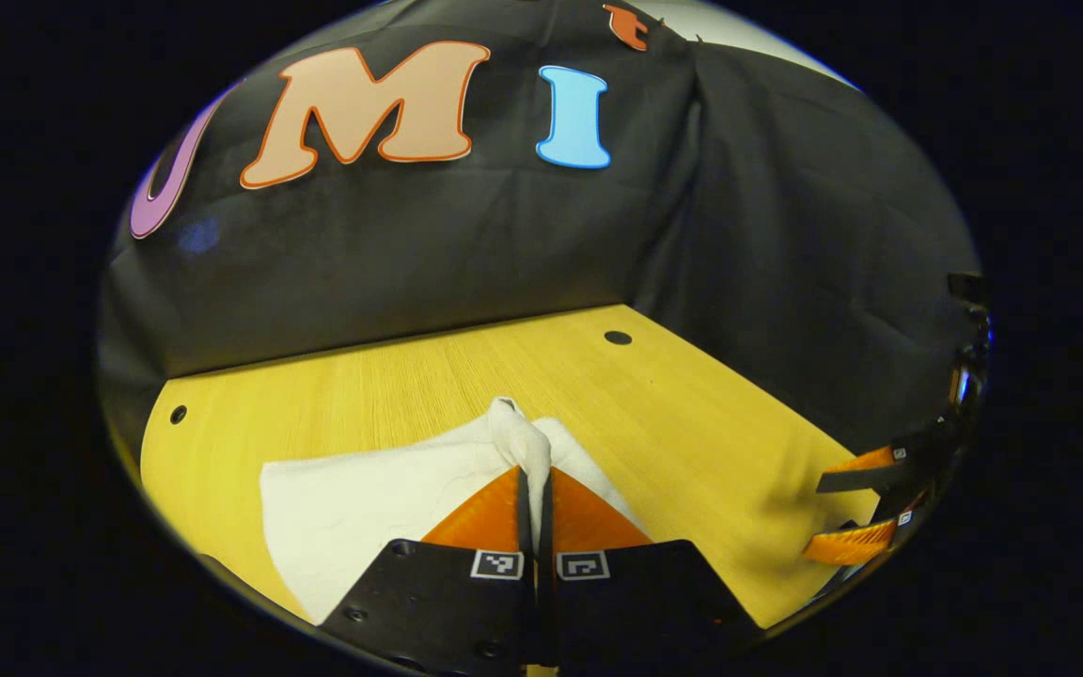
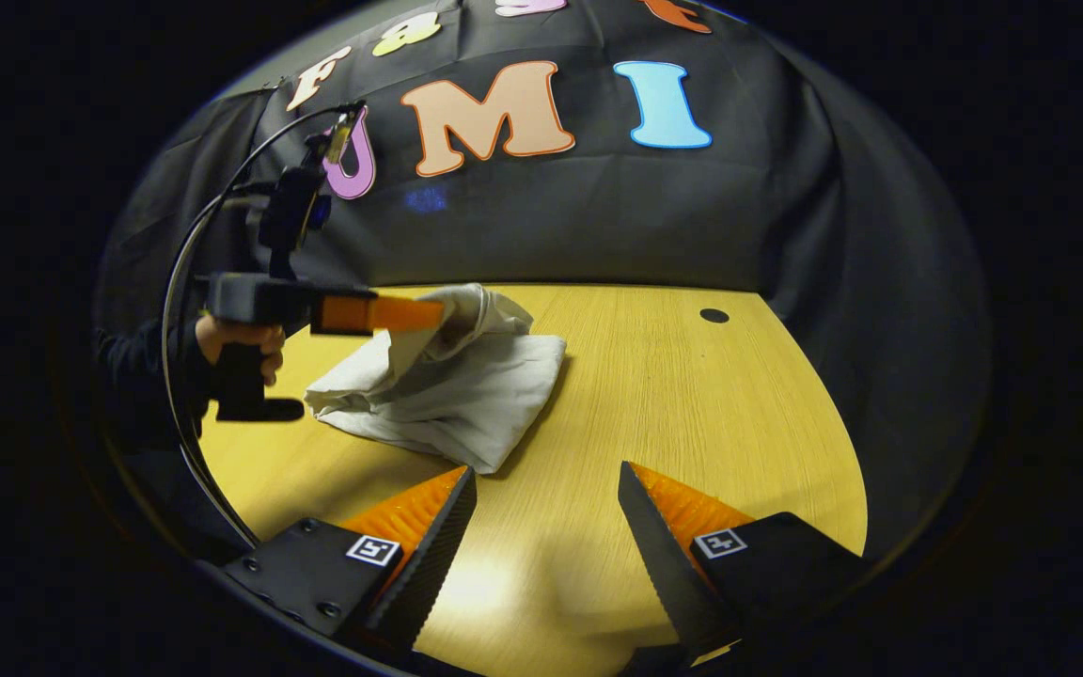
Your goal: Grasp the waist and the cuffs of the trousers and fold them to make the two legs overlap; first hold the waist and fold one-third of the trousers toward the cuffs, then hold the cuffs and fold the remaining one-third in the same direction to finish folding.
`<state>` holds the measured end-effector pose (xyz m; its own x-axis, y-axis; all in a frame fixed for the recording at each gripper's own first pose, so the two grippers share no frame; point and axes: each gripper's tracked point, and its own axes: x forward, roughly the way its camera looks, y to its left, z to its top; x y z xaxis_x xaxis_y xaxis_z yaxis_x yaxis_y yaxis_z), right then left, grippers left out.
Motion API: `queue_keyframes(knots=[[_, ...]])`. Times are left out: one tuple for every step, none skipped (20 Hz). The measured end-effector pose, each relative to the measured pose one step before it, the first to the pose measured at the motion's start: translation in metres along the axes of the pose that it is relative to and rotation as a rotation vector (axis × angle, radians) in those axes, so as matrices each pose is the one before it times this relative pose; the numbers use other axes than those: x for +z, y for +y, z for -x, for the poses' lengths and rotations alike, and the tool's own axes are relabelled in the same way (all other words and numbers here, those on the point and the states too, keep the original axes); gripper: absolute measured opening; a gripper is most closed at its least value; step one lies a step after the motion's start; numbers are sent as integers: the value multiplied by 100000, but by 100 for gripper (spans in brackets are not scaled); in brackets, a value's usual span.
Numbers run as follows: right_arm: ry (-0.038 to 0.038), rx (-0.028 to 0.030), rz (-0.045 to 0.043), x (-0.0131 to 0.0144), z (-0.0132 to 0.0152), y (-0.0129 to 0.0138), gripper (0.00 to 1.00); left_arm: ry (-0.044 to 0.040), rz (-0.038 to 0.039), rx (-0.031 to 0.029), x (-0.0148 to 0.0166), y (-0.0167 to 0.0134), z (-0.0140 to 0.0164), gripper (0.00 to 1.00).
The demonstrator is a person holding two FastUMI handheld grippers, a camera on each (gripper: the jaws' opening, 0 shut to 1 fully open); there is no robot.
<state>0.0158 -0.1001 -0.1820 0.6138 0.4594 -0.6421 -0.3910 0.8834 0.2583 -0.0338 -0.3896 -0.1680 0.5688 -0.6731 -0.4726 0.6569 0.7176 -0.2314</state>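
1. Now your left gripper is pinching a bunched edge of the white trousers, fingers closed tight on the cloth, lifting it off the wooden table.
2. Your right gripper is hovering over bare tabletop near the folded trousers, fingers spread wide, gripping nothing.

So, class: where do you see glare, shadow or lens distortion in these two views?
Right gripper view: a soft glare patch on the table between the open right gripper fingers; the trousers cast a shadow rightward. Left gripper view: the fisheye bends the table edge; the left gripper pinches sharp, bright cloth.
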Motion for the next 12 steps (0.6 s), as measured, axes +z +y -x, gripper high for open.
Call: queue_keyframes(knots=[[-1214,445,141,479,19,292,98,-272,232,-126,-437,-297,91,1],[-1462,718,352,638,138,292,98,-1190,1196,-887,-59,-390,280,5],[-1618,773,527,658,-102,474,94,-2041,1236,466,265,-50,317,15],[-1993,497,735,932,-132,413,94,-2556,1512,391,528,-29,429,27],[-2256,67,1076,982,-39,464,98,-2601,729,2289,473,403,901,45],[-2397,-182,1040,976,-127,406,97,-3488,-312,2858,1062,811,773,62],[-2541,-227,754,1203,-91,510,97,-3037,-437,3283,967,980,834,79],[-3073,-189,246,1185,-200,526,93,-3107,28,3791,1037,1184,1203,97],[-2960,-309,-84,1051,-153,599,97,-2816,43,3380,1097,1208,1111,94],[-2451,-507,-475,1055,-379,609,98,-2617,-110,3576,1014,1378,1042,95],[-2345,-27,-808,888,-339,712,98,-2458,-526,3420,943,1561,912,94],[-2117,-675,-597,933,-406,624,98,-2378,-621,3354,1142,1626,1020,94]])
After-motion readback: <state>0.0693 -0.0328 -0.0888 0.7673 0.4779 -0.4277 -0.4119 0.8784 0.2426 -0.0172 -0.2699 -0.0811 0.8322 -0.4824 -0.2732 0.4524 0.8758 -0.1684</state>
